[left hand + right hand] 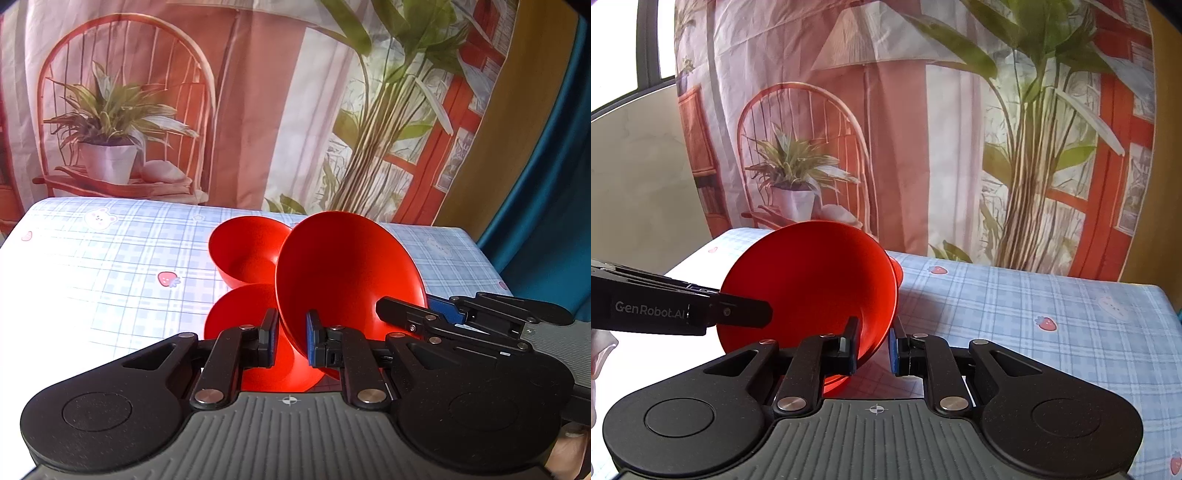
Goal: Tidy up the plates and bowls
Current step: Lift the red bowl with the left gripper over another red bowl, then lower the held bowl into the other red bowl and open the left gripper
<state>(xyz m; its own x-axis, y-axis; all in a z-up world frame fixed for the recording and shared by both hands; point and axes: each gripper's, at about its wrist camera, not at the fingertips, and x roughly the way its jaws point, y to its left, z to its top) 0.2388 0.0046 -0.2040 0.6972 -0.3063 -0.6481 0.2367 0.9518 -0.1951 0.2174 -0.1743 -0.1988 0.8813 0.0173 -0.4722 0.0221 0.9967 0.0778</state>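
Note:
A tilted red bowl (347,266) is held above the table, its inside facing the cameras. My left gripper (291,338) is shut on its near rim. My right gripper (439,314) grips the same bowl at its right rim. In the right wrist view the right gripper (873,345) is shut on the bowl (812,291), and the left gripper (742,314) comes in from the left onto its rim. Two more red bowls stand on the table behind and below: one far (243,251), one near (240,306).
The table (1034,295) has a blue plaid cloth with strawberry and bear prints. A printed backdrop (258,110) hangs right behind the table's far edge. A teal curtain (554,184) hangs at the right. The table's right edge (1167,332) is close.

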